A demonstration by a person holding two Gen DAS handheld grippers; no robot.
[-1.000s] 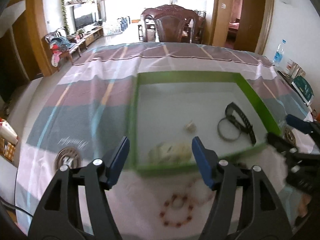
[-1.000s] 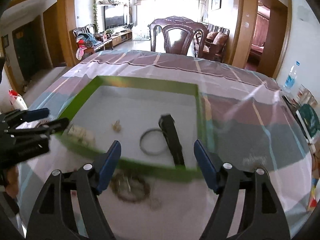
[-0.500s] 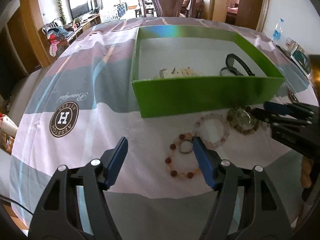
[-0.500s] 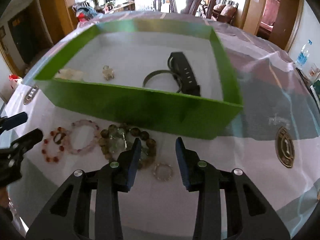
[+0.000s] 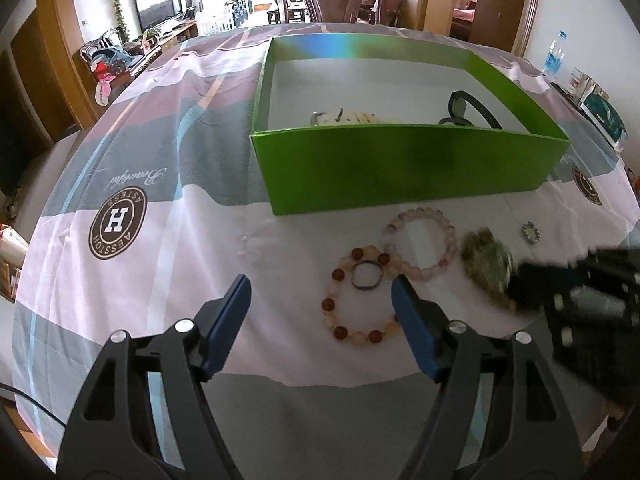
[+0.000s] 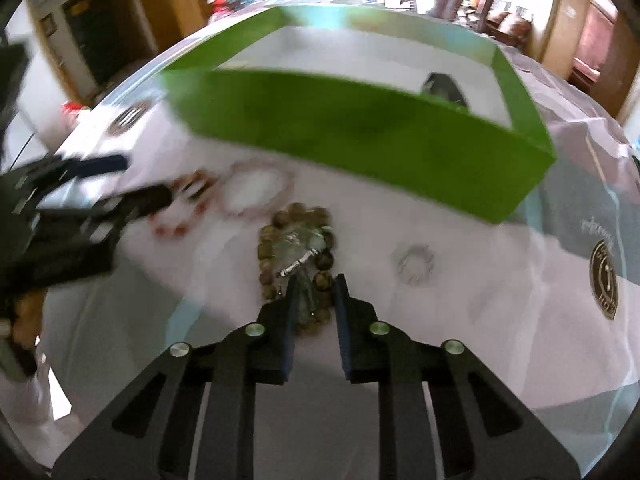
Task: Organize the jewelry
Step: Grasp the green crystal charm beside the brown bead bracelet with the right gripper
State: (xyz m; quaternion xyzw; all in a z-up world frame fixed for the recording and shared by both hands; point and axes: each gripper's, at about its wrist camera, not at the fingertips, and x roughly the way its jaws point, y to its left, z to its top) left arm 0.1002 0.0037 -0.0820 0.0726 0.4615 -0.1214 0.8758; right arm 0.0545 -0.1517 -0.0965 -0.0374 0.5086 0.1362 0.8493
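Box (image 5: 400, 164) sits on bench (image 5: 160, 272), far side. Watch strap (image 5: 466, 106) lies in box, R part. Row on bench in front of box, L to R: bead bracelet (image 5: 356, 300) w/ ring (image 5: 366, 275) inside it, 2nd bracelet (image 5: 420, 242) touching it, dark bead bracelet (image 6: 296, 252), small ring (image 6: 414, 266).

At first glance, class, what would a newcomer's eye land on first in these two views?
The bright green box dominates mid-table, a black watch strap lying inside. In front of it, beaded bracelets lie on the cloth: a red-and-cream one between the open left gripper's fingers, and a brown one with the right gripper narrowed around its near edge.
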